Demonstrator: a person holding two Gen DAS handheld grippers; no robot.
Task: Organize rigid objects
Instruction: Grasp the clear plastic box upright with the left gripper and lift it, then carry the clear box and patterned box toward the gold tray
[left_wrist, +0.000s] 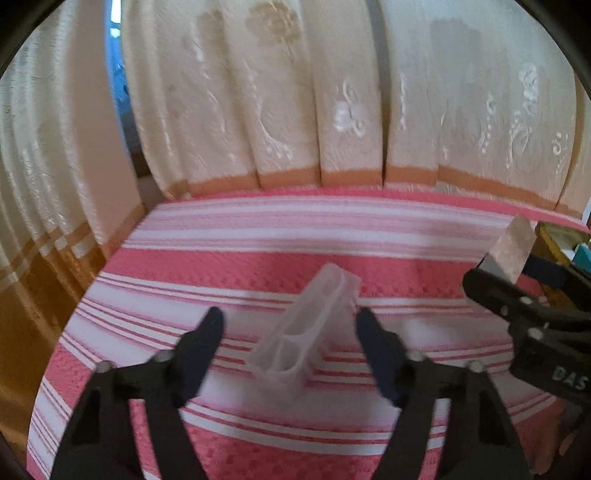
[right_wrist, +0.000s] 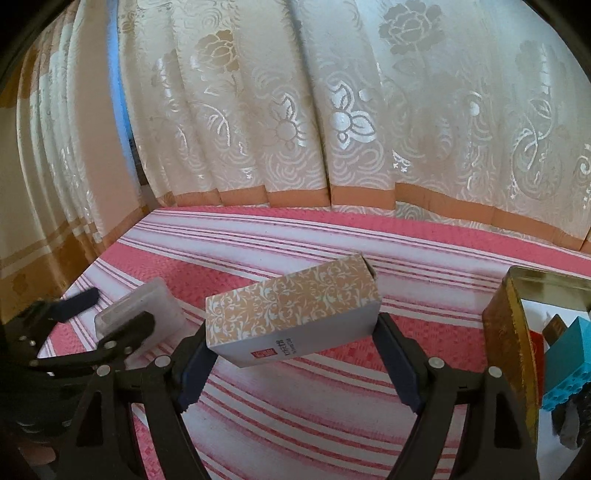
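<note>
A clear plastic case (left_wrist: 306, 332) lies on the pink striped cloth (left_wrist: 258, 258), slanting away from me. My left gripper (left_wrist: 291, 317) stands open around it, a gap showing between each pad and the case. The same case (right_wrist: 159, 302) and left gripper (right_wrist: 114, 310) appear at the left edge of the right wrist view. My right gripper (right_wrist: 291, 336) is shut on a cardboard box (right_wrist: 295, 310) with an orange floral pattern, held tilted above the cloth. From the left wrist view that box (left_wrist: 511, 247) and the right gripper (left_wrist: 513, 271) show at the right.
A gold tin (right_wrist: 506, 332) stands open at the right, holding a teal block (right_wrist: 569, 354) and other small items. A cream flowered curtain (right_wrist: 295, 110) hangs behind the far edge of the cloth. The cloth's left edge drops off beside more curtain.
</note>
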